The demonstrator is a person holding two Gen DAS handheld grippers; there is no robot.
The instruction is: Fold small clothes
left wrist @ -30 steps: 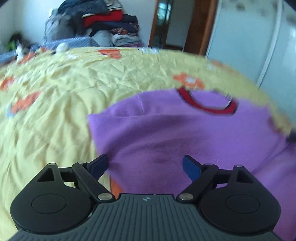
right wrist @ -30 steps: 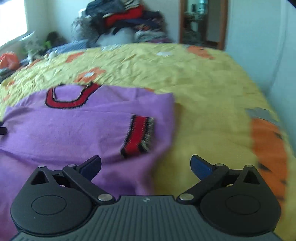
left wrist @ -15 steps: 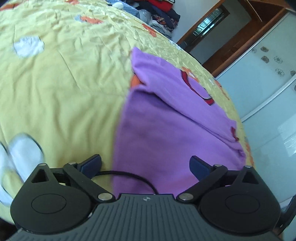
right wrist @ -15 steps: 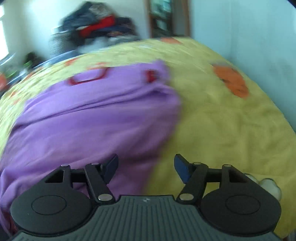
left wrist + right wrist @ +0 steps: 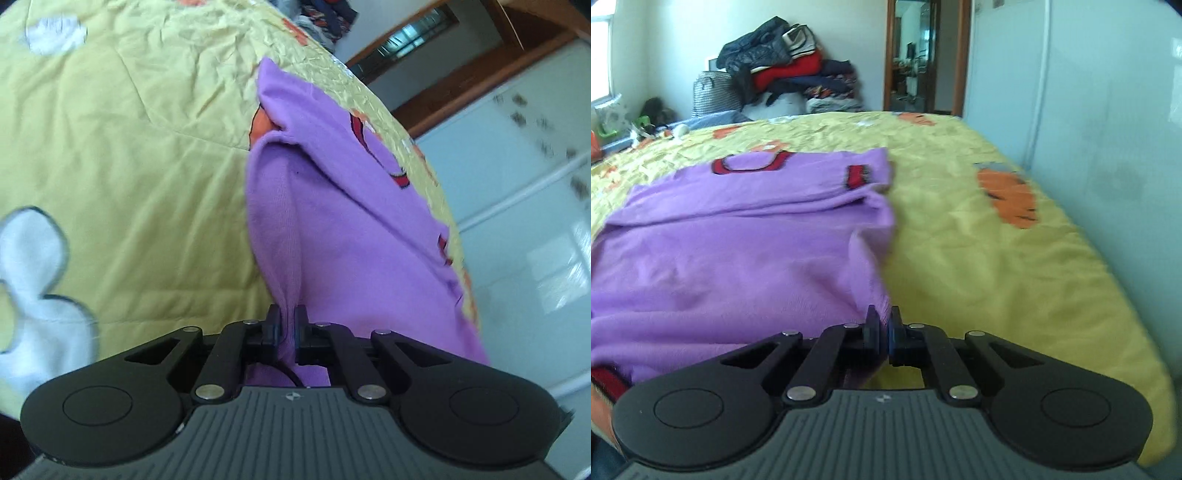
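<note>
Purple sweater (image 5: 738,240) flat on yellow quilt (image 5: 979,258), red collar (image 5: 750,164) at far end ahead of jaws, red cuff (image 5: 858,174) folded over body. Left gripper (image 5: 287,325) jaws closed, pinching near hem corner; fabric bunched betw pads. Right gripper (image 5: 880,332) jaws closed on opp near corner. Clothes pile (image 5: 783,77) far bkgd, beyond quilt.

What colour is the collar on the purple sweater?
The collar is red with dark edging, clearest in the right wrist view.

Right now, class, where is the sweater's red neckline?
In the right wrist view, the red neckline sits at the purple sweater's far edge, upper left, on the yellow bedspread.
</note>
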